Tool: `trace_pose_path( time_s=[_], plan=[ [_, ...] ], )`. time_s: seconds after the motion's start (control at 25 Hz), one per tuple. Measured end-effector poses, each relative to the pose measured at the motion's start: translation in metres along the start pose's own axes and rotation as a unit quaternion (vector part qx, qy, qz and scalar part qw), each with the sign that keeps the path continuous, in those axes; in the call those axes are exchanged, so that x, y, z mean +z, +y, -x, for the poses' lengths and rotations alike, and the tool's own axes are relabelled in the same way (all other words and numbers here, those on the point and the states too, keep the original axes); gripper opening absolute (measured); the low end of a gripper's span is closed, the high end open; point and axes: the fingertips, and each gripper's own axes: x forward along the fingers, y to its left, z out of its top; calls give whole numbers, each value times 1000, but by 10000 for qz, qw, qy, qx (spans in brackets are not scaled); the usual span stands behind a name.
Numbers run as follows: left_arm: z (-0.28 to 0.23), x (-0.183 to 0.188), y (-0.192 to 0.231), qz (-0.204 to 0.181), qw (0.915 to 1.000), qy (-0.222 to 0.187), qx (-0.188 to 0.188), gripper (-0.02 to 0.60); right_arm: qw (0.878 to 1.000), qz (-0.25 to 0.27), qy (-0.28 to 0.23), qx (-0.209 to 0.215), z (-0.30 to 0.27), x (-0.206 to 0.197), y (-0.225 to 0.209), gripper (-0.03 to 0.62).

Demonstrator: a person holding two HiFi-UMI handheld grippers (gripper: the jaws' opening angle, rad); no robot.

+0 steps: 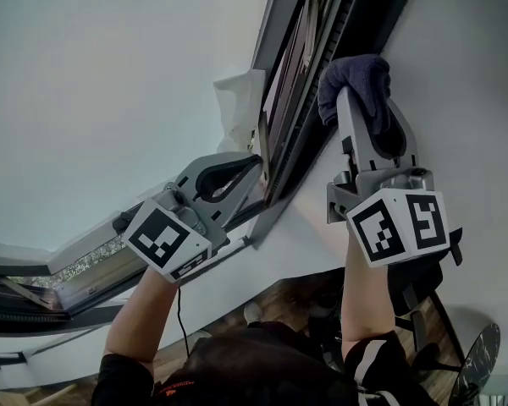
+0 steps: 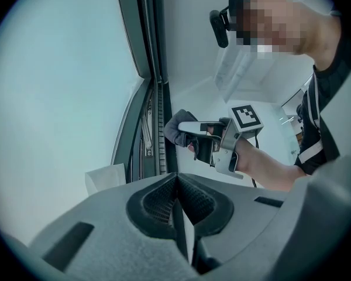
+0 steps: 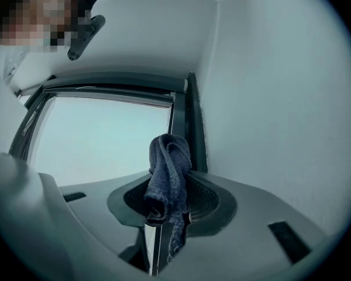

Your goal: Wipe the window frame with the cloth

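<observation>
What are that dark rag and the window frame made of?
The cloth looks like soft blue-grey terry or microfibre: nubby weave, limp folds. The window frame looks like dark coated metal, perhaps plastic: smooth, matte, straight-edged.

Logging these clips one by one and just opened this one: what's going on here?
A person works at a window frame with a gripper in each hand. The right gripper has its jaws shut on a dark cloth, held up at the frame's edge by the wall. The left gripper, jaws shut with nothing between them, sits beside the frame lower down.
</observation>
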Motion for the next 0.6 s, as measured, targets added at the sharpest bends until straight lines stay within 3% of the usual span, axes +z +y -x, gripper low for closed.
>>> trace_pose_path(
  time_s=[0.6],
  plan=[
    [21, -25, -5, 214, 9994, 282, 43, 20, 9987, -382, 315, -127, 10, -45, 1, 129]
  ],
)
